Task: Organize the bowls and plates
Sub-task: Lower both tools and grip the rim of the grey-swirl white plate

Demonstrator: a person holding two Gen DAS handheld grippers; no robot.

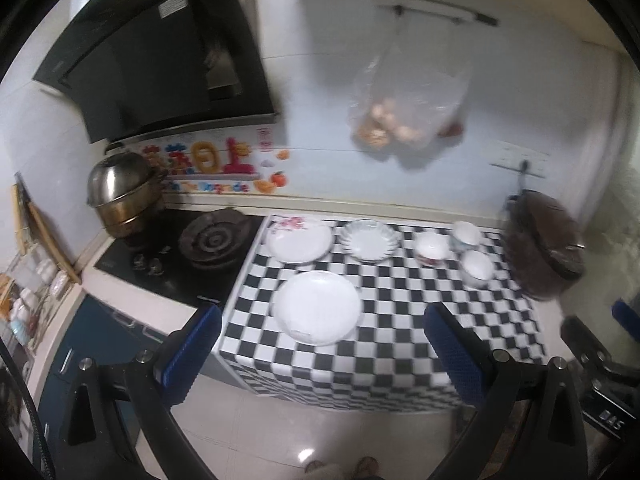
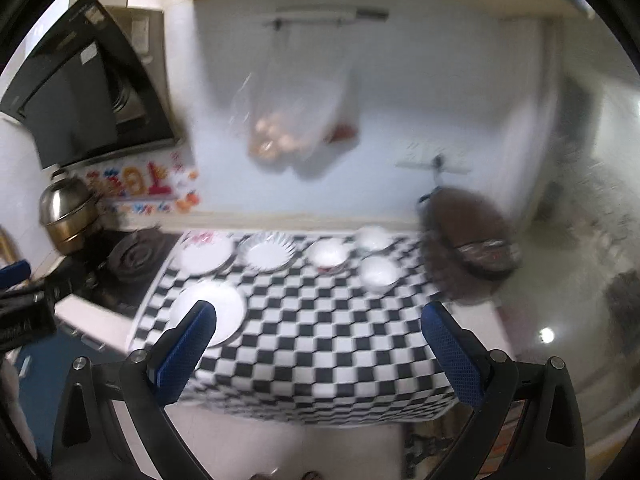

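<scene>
On the checkered counter point(image 1: 400, 320) lie a large white plate point(image 1: 316, 307) at the front, a flowered plate point(image 1: 299, 241) and a fluted dish point(image 1: 370, 239) behind it, and three small white bowls point(image 1: 431, 247) point(image 1: 466, 234) point(image 1: 477, 267) to the right. The same plate point(image 2: 216, 304), flowered plate point(image 2: 206, 255), fluted dish point(image 2: 270, 255) and bowls point(image 2: 327, 253) show in the right wrist view. My left gripper point(image 1: 320, 322) is open and empty, held back from the counter above the floor. My right gripper point(image 2: 318, 320) is open and empty, likewise in front of the counter.
A gas hob point(image 1: 188, 252) with a steel steamer pot point(image 1: 124, 196) lies left of the counter under a black range hood point(image 1: 160, 56). A brown rice cooker point(image 1: 544, 244) stands at the counter's right end. A bag of eggs point(image 1: 404, 112) hangs on the wall.
</scene>
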